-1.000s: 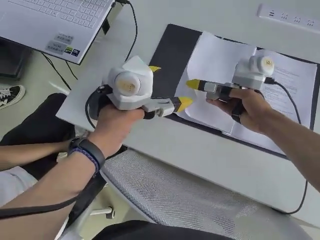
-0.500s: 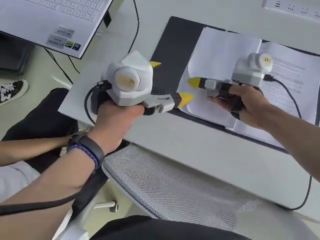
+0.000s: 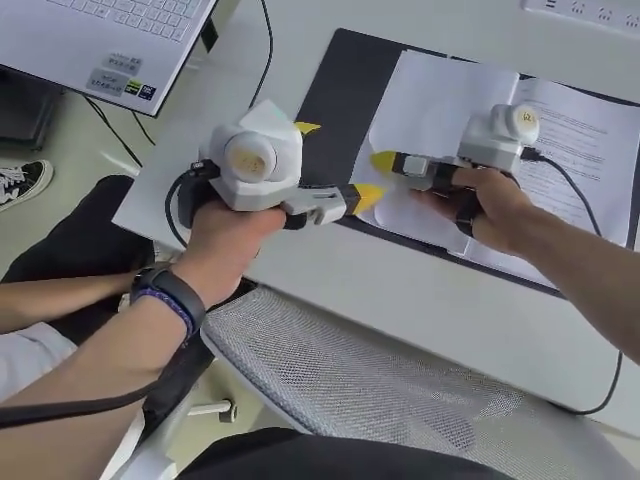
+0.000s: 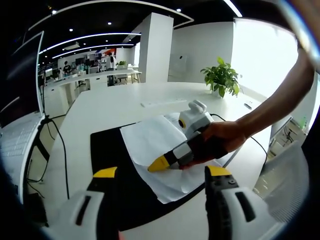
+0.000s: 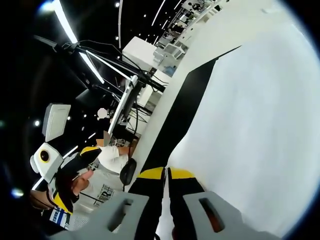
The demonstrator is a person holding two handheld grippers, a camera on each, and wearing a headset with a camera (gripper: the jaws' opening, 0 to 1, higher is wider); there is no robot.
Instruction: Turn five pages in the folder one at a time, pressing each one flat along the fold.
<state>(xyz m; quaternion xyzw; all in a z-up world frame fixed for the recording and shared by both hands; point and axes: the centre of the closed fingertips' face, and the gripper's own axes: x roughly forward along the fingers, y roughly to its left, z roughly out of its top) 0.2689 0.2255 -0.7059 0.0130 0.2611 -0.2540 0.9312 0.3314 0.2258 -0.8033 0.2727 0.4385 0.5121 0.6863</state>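
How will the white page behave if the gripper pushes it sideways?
Likely floppy and light: the page is one thin sheet, slightly bowed over the folder. A sideways push would probably buckle or slide it, since its outer edge lies loose on the black cover. The shut right gripper may crease it.

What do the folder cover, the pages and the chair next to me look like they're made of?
The folder cover looks like matte black plastic or coated card: flat and even, with no glare. The pages look like thin white paper, with printed text on the right sheet. The chair panel is grey woven mesh, probably synthetic; the open weave is visible.
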